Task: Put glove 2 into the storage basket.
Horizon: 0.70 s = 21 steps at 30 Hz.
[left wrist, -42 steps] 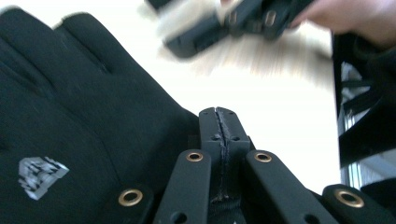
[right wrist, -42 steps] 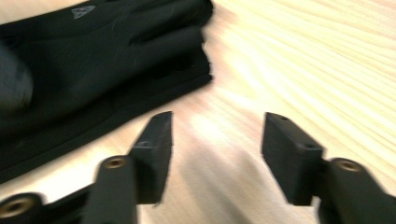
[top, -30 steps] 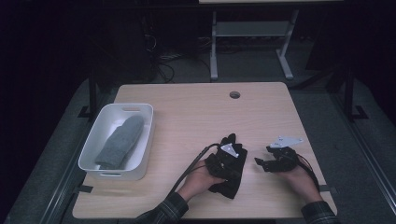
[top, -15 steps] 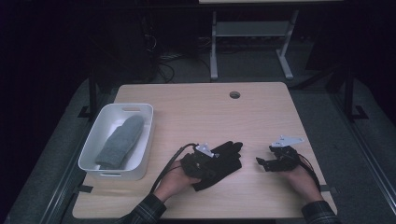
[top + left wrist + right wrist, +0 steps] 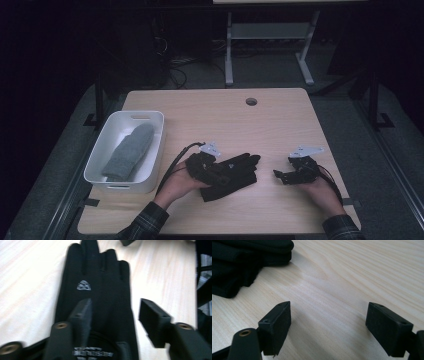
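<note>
A black glove (image 5: 244, 165) lies flat on the wooden table (image 5: 215, 120), front of centre, its fingers towards the right. In the left gripper view the glove (image 5: 100, 290) stretches away from me, a small white logo on its back. My left gripper (image 5: 116, 315) (image 5: 224, 171) is over the cuff end. Its jaws have just been opening and now stand apart, the glove below them and the pads off the cloth. My right gripper (image 5: 280, 176) rests to the glove's right. Its jaws (image 5: 328, 325) have just been opening over bare wood, with nothing between them.
A white bin (image 5: 97, 165) stands at the table's left with a grey mitten (image 5: 130, 152) lying in it. A round cable hole (image 5: 251, 101) sits near the far edge. A metal stand (image 5: 265, 30) rises behind the table. The black glove's edge (image 5: 249, 257) shows at the upper left of the right gripper view.
My left hand and gripper have moved to the left, and the black glove has shifted a little left with them. The right hand has stayed where it was.
</note>
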Each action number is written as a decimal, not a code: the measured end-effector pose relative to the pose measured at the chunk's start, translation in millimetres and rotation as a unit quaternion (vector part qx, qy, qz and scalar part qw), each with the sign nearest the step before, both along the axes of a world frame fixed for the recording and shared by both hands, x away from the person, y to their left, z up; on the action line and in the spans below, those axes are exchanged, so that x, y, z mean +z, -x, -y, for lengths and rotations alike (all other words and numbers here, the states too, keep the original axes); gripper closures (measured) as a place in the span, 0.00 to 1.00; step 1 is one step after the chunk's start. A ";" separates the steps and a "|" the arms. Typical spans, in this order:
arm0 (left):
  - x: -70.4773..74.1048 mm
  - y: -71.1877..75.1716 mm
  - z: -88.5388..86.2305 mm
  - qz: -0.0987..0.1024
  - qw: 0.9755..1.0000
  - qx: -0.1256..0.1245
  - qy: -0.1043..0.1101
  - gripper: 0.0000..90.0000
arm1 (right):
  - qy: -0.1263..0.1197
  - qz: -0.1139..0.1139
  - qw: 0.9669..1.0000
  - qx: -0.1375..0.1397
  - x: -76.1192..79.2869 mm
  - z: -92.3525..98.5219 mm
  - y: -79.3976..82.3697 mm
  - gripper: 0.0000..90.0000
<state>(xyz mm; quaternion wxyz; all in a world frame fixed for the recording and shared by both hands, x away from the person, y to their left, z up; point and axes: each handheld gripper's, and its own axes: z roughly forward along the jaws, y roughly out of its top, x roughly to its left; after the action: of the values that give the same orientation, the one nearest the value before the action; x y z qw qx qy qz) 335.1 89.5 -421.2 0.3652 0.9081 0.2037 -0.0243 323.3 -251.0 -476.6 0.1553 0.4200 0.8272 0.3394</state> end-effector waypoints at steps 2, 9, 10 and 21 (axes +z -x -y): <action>-2.7 -5.2 1.6 0.008 1.000 0.001 -0.006 0.38 | 0.000 0.001 1.000 0.001 -0.1 0.0 0.0 0.22; -13.8 -11.7 15.9 0.038 0.999 -0.011 -0.019 0.19 | -0.005 -0.004 1.000 -0.002 -0.5 0.3 -0.3 0.22; -14.6 -11.9 17.0 0.043 0.999 -0.014 -0.023 0.19 | -0.005 -0.004 1.000 -0.001 -0.5 0.3 -0.3 0.22; -32.2 -12.0 30.3 0.061 0.996 -0.017 -0.058 0.14 | -0.006 -0.004 1.000 0.000 -0.7 -0.2 -0.2 0.22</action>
<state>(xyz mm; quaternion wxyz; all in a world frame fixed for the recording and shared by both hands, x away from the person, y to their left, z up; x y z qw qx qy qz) 347.1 59.2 -453.4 0.3235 0.9307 0.1665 0.0371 323.4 -250.9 -477.4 0.1497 0.4218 0.8259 0.3430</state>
